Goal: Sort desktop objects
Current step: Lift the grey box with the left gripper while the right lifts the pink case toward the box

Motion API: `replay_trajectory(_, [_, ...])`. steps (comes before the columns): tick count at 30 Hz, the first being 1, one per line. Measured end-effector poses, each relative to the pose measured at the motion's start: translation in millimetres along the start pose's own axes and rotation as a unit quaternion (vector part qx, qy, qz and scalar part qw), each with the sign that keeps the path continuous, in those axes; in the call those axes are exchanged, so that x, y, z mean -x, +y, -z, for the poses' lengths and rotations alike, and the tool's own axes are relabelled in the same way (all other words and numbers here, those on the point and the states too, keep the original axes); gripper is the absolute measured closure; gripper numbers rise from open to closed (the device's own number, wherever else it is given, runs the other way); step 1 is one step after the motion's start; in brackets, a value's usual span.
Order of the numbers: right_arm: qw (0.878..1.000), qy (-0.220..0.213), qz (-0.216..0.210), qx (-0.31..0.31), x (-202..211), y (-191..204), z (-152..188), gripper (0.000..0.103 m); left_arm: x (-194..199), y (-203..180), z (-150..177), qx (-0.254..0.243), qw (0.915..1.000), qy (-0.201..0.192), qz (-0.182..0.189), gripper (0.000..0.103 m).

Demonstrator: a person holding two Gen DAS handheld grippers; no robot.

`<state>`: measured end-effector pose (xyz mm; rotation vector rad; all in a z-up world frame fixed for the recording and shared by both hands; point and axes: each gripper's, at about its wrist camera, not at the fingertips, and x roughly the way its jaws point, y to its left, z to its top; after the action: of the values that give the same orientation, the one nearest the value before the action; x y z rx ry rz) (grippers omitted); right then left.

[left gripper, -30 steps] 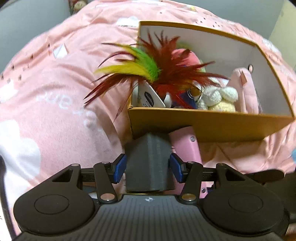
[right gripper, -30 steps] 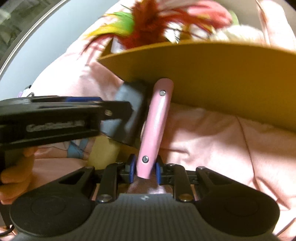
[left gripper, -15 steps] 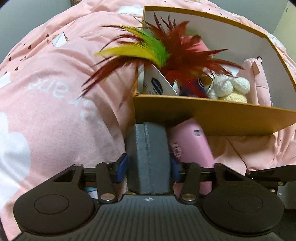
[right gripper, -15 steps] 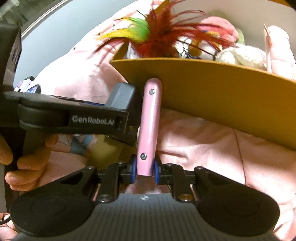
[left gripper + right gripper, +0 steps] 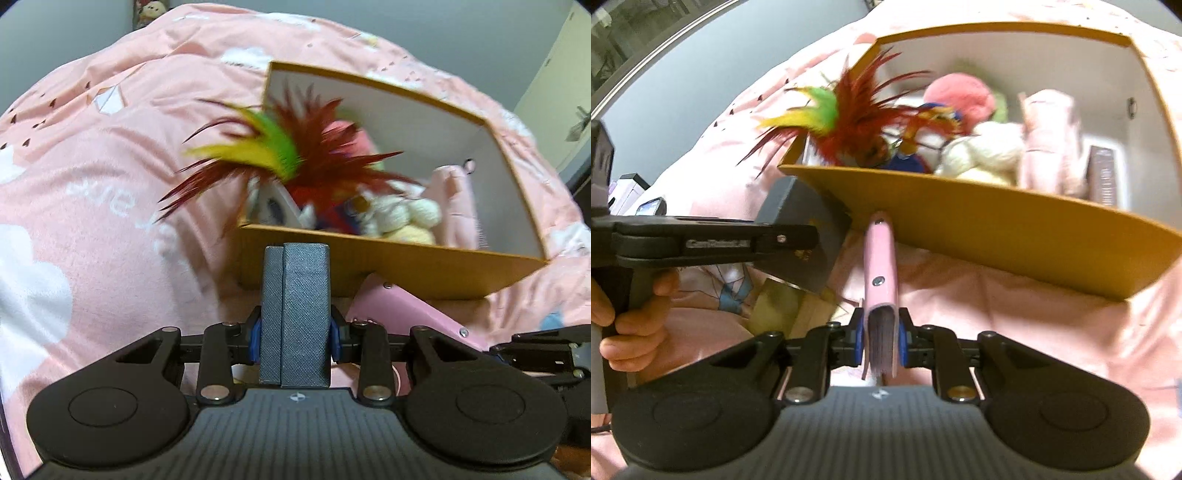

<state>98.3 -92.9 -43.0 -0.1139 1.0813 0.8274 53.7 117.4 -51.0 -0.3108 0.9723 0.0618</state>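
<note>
My left gripper (image 5: 294, 338) is shut on a grey textured box (image 5: 295, 314) and holds it upright just before the near wall of the orange cardboard box (image 5: 424, 269). My right gripper (image 5: 881, 338) is shut on a pink notebook (image 5: 880, 266), held on edge with its far end against the orange box's front wall (image 5: 997, 229). The pink notebook also shows in the left wrist view (image 5: 399, 306). The left gripper with the grey box shows in the right wrist view (image 5: 798, 229), left of the notebook.
The orange box holds a feather toy (image 5: 280, 162), white and yellow plush toys (image 5: 402, 218), a pink plush (image 5: 960, 96), a pink pouch (image 5: 1049, 140) and a dark booklet (image 5: 1102, 177). It sits on a pink quilt (image 5: 92, 166). A yellowish block (image 5: 775, 306) lies under the left gripper.
Both grippers have risen and drawn back a little from the orange box, so more of its inside shows. The grey box and pink notebook stay gripped.
</note>
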Motion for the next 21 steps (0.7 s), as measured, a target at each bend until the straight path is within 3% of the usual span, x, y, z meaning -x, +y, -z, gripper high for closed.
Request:
replay_trajectory(9, [0.999,-0.019,0.034,-0.015,39,-18,11,0.084,1,-39,9,-0.032,0.9976,-0.004,0.060,0.065])
replay_trajectory(14, [0.996,0.001,0.091,-0.002,28,-26,26,0.084,-17,-58,22,-0.052,0.9964,0.026,0.062,0.065])
replay_trajectory(21, [0.995,0.041,0.090,-0.032,6,-40,42,0.079,-38,-60,35,-0.059,0.9961,0.050,0.044,0.065])
